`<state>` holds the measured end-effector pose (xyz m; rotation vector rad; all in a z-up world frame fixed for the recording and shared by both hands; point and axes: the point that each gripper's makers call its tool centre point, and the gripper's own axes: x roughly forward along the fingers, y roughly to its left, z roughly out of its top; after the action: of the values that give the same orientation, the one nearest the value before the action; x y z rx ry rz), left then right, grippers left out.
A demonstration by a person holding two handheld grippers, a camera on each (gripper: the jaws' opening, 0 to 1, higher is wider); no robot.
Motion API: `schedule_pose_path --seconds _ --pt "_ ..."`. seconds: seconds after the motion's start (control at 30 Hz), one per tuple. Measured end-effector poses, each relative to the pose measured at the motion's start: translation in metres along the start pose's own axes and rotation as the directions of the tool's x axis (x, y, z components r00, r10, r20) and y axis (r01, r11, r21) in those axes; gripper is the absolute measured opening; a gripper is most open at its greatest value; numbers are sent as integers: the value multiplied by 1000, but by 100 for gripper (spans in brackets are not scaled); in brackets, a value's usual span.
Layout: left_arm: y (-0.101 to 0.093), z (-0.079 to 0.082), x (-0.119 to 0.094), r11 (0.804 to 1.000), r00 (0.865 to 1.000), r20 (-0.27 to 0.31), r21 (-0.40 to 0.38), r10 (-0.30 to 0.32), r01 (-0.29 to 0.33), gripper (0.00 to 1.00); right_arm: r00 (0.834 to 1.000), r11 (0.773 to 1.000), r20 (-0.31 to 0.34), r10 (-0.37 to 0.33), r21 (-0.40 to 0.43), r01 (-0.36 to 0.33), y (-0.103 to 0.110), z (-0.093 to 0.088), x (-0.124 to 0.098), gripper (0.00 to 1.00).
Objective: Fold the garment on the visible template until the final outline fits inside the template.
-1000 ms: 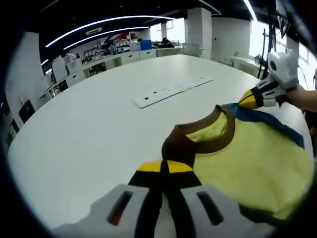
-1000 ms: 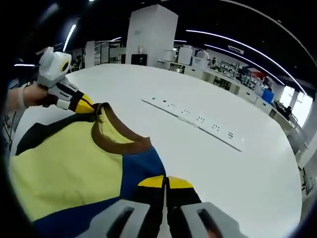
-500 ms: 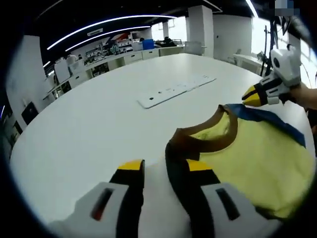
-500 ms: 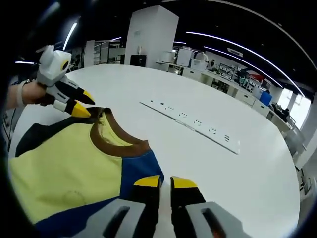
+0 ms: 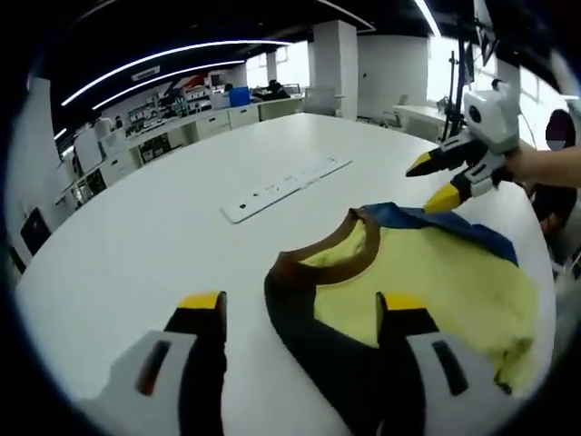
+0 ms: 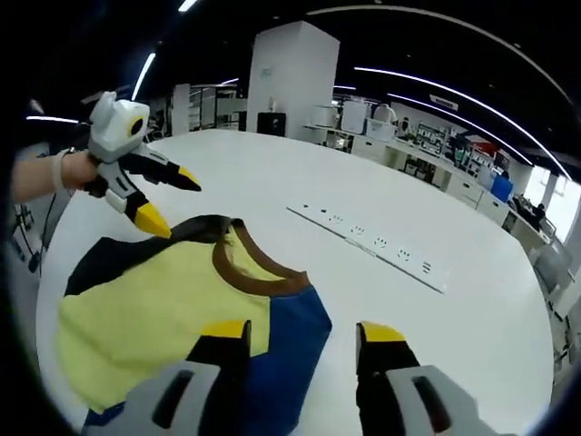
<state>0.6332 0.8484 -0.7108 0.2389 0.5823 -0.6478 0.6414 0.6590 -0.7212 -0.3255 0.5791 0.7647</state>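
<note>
Released soft yellow garment (image 5: 436, 282), claws apart.

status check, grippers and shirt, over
Left gripper open, right gripper open, both off the cloth. Shirt lying on white table, collar up. Power strip beyond, clear of it.

Garment (image 5: 427, 282) flat on table (image 5: 136, 236), just ahead of my left gripper (image 5: 304, 313) and right gripper (image 6: 304, 336). Collar (image 6: 259, 268) faces power strip (image 6: 368, 245), which lies beyond, apart from garment. Both my grippers above cloth, not touching.
</note>
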Motion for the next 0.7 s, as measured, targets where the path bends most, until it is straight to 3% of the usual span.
schedule_pose_path --seconds 0.27,0.5,0.7 --pt "-14 -3 -27 998 998 -12 30 -55 55 89 1000 1000 -12 14 26 -13 14 -8 -27 80" --pt "-32 -3 -47 994 994 -14 26 -105 106 97 999 999 -34 -4 43 5 17 -22 -48 90" --pt "-46 -2 -65 992 992 -5 26 -122 122 95 999 998 -39 -18 58 21 20 -23 -66 92"
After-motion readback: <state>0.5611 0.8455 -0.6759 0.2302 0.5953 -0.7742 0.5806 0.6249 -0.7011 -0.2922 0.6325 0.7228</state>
